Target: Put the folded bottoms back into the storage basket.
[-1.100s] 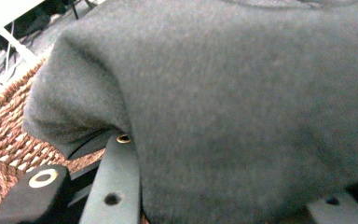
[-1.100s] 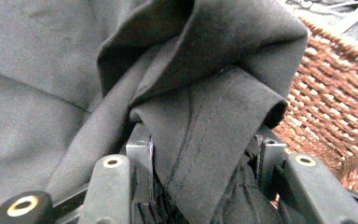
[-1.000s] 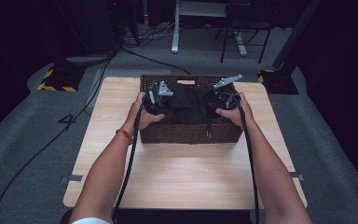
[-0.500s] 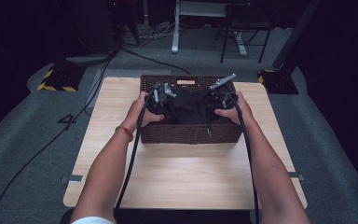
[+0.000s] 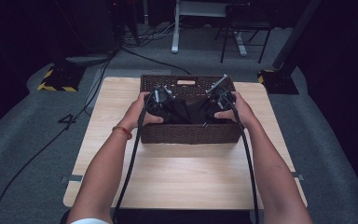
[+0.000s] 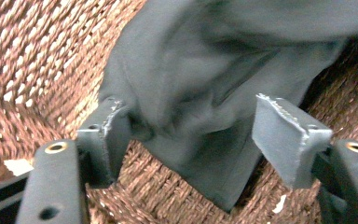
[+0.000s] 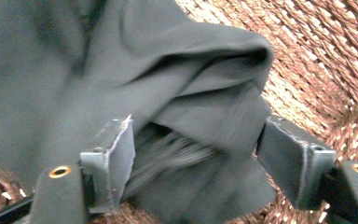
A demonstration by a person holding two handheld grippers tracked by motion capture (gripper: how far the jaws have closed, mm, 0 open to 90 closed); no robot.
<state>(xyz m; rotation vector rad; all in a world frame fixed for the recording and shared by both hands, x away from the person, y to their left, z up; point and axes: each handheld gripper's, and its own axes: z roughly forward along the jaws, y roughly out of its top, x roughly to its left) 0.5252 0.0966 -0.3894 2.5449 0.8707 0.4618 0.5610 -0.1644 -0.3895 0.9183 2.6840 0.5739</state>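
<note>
Person seated at a wooden table (image 5: 182,177), a hand-held gripper in each hand, both lowered into a brown wicker basket (image 5: 191,133) that stands toward the table's far edge.

Left: the left gripper (image 5: 161,100) sits over the left half of the basket. In the left gripper view its jaws have just been opening and stand apart; a corner of the dark garment (image 6: 205,93) lies between them, brushing the near pad (image 6: 109,126) but not pinched. State: released.

Centre: the dark garment (image 5: 186,109) rests bunched inside the basket, on its woven floor (image 6: 32,56), spanning the gap between the two grippers. Its long axis appears to run across the basket, left to right, parallel to the table's near edge; folds make its ends and any front or back impossible to tell.

Right: the right gripper (image 5: 216,103) sits over the right half. In the right gripper view its jaws have likewise just been opening; a folded edge of the garment (image 7: 200,74) bulges between the pads without being clamped. State: released.

Progress, as judged: the cloth is delivered into the basket and both grips are let go, so placement looks essentially complete. Remaining: lifting both grippers clear of the fabric and out over the basket rim without dragging the cloth along.
</note>
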